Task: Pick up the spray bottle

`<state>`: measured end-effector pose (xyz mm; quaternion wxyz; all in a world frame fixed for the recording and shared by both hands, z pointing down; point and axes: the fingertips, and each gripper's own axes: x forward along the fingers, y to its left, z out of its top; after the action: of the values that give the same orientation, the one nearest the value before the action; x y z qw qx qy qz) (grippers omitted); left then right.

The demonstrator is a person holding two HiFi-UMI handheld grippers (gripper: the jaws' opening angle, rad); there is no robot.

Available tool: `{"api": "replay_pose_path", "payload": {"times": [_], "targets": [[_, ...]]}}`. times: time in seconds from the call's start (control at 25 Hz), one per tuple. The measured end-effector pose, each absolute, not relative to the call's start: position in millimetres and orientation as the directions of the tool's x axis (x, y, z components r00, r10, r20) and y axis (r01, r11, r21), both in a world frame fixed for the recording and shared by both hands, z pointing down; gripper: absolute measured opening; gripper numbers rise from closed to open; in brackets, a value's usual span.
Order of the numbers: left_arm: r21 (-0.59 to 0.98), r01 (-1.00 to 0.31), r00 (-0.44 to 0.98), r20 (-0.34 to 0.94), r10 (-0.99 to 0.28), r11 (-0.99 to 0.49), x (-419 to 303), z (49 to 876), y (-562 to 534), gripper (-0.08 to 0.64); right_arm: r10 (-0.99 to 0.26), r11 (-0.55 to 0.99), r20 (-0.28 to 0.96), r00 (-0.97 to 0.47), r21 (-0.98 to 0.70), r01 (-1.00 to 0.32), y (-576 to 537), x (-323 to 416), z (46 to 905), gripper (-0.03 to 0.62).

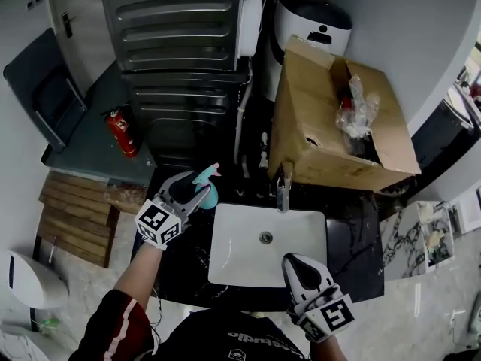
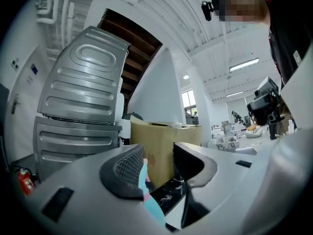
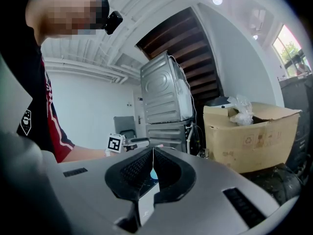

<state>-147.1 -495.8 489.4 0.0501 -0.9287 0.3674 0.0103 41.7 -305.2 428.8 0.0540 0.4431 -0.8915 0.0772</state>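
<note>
The spray bottle [image 1: 212,196] is teal with a pink nozzle and stands on the black counter, left of the white sink [image 1: 233,258]. My left gripper [image 1: 201,183] is open, reaching in level with a jaw on each side of the bottle's head. In the left gripper view the bottle [image 2: 149,199] lies close against the left pad [image 2: 128,168], with a clear gap to the right jaw. My right gripper [image 1: 299,266] is shut and empty over the sink's front right edge. The right gripper view shows its pads [image 3: 153,156] pressed together.
A faucet [image 1: 283,186] stands behind the sink. An open cardboard box [image 1: 331,126] sits on the counter at the back right. Stacked grey machines [image 1: 184,43] rise behind the bottle. A red fire extinguisher [image 1: 120,132] stands on the floor at left.
</note>
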Motion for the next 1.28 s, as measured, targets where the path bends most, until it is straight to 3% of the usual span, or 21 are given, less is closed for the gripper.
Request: {"api": "replay_pose_path", "payload": {"times": [0.64,1.0,1.28], "targets": [[-0.027,-0.648,0.758,0.069,-0.649,-0.761,-132.7,567.6,-567.7,0.224,-0.824,0.515,0.222,-0.521,-0.088,-0.852,-304.4,54.0,442.9,0.037],[-0.014,-0.648,0.76,0.051,-0.648,-0.761,-127.7,572.1,-567.0,0.114,-0.843,0.478,0.238,-0.483,-0.082,-0.874,-295.1,54.9,445.8,0.037],[-0.009,-0.645,0.763,0.042,-0.645,-0.764,-128.8,570.8,-565.9,0.095,-0.856,0.457,0.236,-0.46,-0.07,-0.887,-289.5,55.1,443.0,0.037]]}}
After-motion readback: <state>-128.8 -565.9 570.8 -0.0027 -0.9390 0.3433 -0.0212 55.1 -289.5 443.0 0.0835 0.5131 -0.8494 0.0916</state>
